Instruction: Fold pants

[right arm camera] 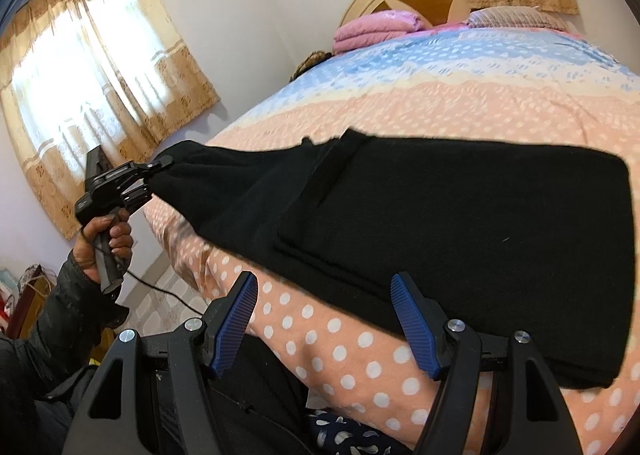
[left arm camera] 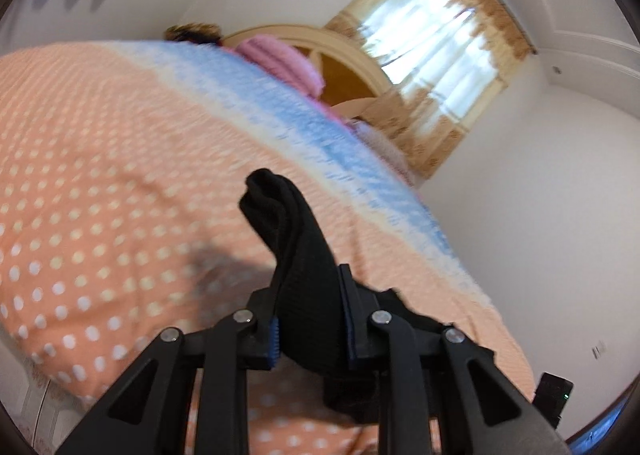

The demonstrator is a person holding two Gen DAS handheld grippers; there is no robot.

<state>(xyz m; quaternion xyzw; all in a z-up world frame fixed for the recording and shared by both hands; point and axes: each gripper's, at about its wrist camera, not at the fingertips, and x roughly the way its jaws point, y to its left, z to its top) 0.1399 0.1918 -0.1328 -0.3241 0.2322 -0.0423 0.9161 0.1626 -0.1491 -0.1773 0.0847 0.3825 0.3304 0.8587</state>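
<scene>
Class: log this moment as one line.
left gripper: shut on black pants, end lifted | right gripper: open, empty | bed: pants partly folded

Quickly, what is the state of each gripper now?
Left gripper: closed on the black pants, one end lifted.
Right gripper: open, holding nothing.

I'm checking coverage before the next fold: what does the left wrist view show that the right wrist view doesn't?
Only the left wrist view: the left gripper close up, its fingers shut on a bunched end of the black pants.

Only the right wrist view: the rest of the pants lying flat on the bed, the right gripper open and short of them, and the hand holding the left gripper.

Both: the polka-dot bedspread, pink bedding, headboard and curtained window.
</scene>
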